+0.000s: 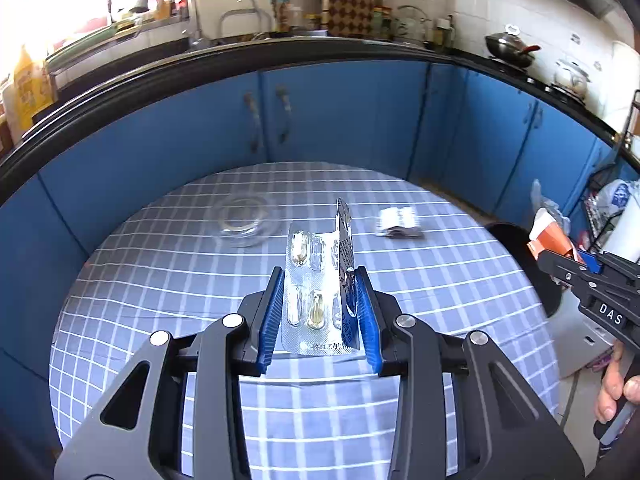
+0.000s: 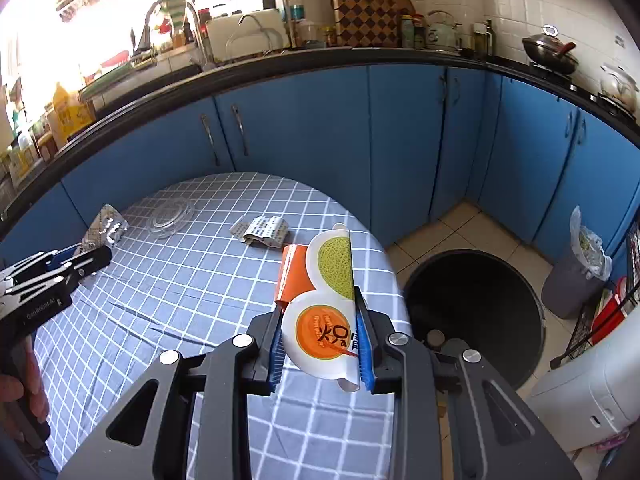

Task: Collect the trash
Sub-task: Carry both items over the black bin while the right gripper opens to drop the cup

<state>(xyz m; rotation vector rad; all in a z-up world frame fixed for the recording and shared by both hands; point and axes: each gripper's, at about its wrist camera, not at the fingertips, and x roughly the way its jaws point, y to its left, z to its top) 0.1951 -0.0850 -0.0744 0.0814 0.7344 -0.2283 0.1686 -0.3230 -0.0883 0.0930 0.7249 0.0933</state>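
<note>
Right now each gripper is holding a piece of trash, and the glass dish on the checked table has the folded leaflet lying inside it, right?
Not quite. The folded leaflet lies on the table beside the glass dish, apart from it, as the right wrist view shows. The left gripper does hold a blister pack, the right gripper a melon-print wrapper.

The blister pack (image 1: 316,292) is shiny silver foil with clear plastic bubbles. The melon wrapper (image 2: 324,320) is glossy printed film, smooth, curling at its edges. The fingers (image 1: 274,312) carry ribbed blue rubbery pads on matt black plastic, with bright metal pins. A checked cloth (image 1: 160,280), matt and woven, covers the counter. The dish (image 1: 242,216) is clear glass. The crumpled pack (image 2: 264,232) looks like dull foil.
</note>
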